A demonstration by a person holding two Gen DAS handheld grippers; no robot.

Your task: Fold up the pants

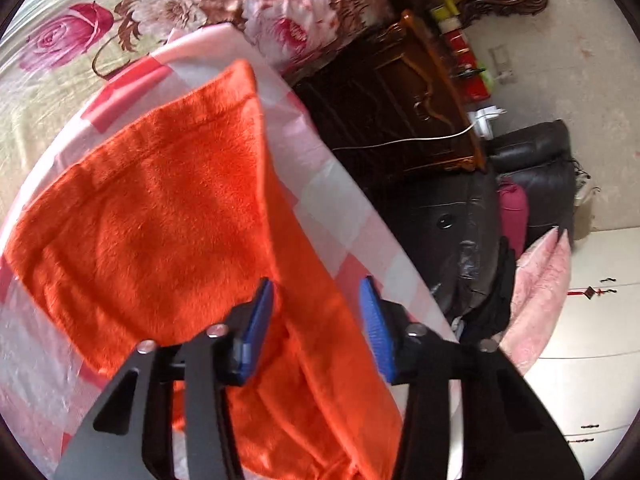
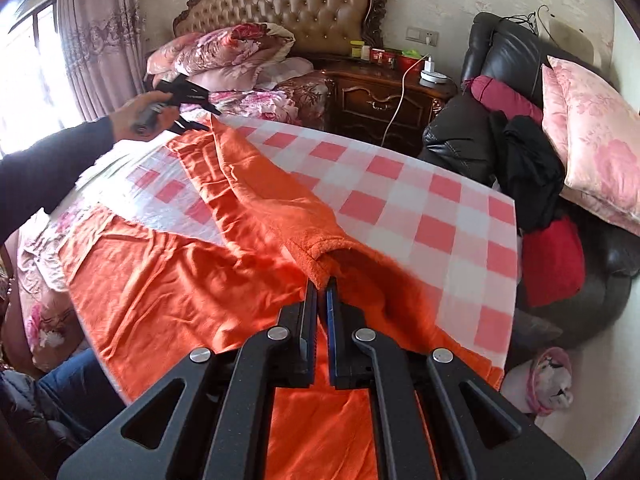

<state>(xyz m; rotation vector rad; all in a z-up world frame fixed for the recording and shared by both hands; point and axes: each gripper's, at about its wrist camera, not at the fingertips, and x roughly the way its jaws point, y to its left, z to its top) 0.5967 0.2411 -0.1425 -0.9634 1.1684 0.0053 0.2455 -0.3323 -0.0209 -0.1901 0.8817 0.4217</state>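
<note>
Orange fleece pants lie spread on a pink-and-white checked cloth over a table. My right gripper is shut on a fuzzy folded edge of the pants and lifts it slightly. In the left wrist view the pants fill the middle. My left gripper is open, its blue pads on either side of a raised orange fold without pinching it. The left gripper also shows in the right wrist view, held by a hand at the far end of the pants.
A bed with floral bedding stands behind the table. A dark wooden nightstand with small items and a white cable is at the back. A black leather chair with pillows and clothes is right of the table edge.
</note>
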